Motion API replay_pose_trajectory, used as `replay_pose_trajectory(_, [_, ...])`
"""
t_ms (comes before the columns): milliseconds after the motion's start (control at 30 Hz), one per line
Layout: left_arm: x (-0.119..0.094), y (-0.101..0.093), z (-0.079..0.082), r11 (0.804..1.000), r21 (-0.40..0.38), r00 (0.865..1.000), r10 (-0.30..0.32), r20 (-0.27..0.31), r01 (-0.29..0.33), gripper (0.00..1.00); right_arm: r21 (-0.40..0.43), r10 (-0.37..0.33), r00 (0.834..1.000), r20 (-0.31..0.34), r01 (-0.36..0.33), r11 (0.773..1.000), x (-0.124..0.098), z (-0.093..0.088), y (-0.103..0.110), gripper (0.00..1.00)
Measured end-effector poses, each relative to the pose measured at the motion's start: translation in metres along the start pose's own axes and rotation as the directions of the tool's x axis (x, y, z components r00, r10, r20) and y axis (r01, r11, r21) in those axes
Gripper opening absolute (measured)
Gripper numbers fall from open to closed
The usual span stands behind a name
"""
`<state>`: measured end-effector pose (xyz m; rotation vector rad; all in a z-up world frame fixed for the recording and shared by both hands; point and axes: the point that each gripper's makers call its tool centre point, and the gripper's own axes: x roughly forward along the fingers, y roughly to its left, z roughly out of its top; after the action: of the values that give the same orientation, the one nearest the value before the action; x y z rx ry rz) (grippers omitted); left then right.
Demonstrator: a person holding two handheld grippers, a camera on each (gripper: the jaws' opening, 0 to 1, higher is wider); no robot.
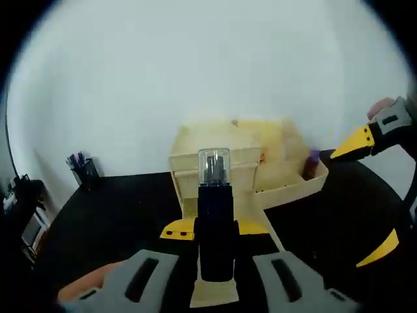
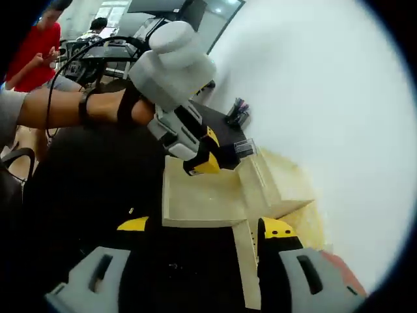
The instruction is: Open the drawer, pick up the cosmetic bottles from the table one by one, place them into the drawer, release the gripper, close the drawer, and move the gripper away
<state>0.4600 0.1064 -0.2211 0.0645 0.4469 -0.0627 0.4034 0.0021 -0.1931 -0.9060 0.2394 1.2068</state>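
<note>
The left gripper (image 1: 214, 231) clamps a dark cosmetic bottle (image 1: 214, 215) with a clear cap, held upright over the open drawer (image 2: 202, 199) of a cream organizer (image 1: 221, 160). The right gripper (image 2: 199, 228) hangs released, jaws spread apart, just above the drawer's near edge. A second small bottle (image 1: 312, 163) stands in the organizer's side tray, ahead and right. A pen cup (image 1: 83, 171) sits far left on the black table (image 1: 124, 208). No lettering is readable
</note>
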Motion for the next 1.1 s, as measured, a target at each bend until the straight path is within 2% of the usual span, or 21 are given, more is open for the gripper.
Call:
replay_pose_trajectory(167, [0.014, -0.004, -0.012, 1.0, -0.029, 0.998, -0.011, -0.065, 0.009, 0.15, -0.028, 0.02, 0.999, -0.033, -0.021, 0.999, 0.002, -0.007, 0.002, 0.61])
replay_pose_trajectory(267, [0.021, -0.004, -0.022, 0.999, -0.042, 0.993, -0.008, -0.121, 0.003, 0.15, -0.037, 0.024, 0.998, -0.061, -0.027, 0.999, 0.003, -0.015, 0.006, 0.61])
replay_pose_trajectory(433, [0.03, -0.004, -0.034, 0.997, -0.077, 0.984, -0.018, -0.18, 0.004, 0.15, -0.047, 0.009, 0.995, -0.098, -0.014, 0.999, 0.006, -0.022, 0.004, 0.61])
replay_pose_trajectory(533, [0.035, -0.001, -0.043, 0.996, -0.094, 0.973, -0.007, -0.229, -0.015, 0.15, -0.058, 0.008, 0.994, -0.107, -0.014, 0.998, 0.005, -0.024, 0.007, 0.61])
replay_pose_trajectory(733, [0.043, 0.006, -0.058, 0.997, -0.073, 0.957, 0.011, -0.291, -0.034, 0.15, -0.067, 0.0, 0.994, -0.111, -0.008, 0.998, 0.005, -0.023, 0.008, 0.6])
replay_pose_trajectory(933, [0.049, 0.007, -0.063, 0.995, -0.097, 0.949, 0.001, -0.315, -0.033, 0.15, -0.08, -0.006, 0.991, -0.132, -0.004, 0.997, 0.006, -0.027, 0.01, 0.58])
replay_pose_trajectory(1100, [0.054, 0.005, -0.066, 0.996, -0.079, 0.942, 0.008, -0.335, -0.037, 0.15, -0.082, -0.005, 0.991, -0.136, -0.006, 0.997, 0.006, -0.029, 0.015, 0.58])
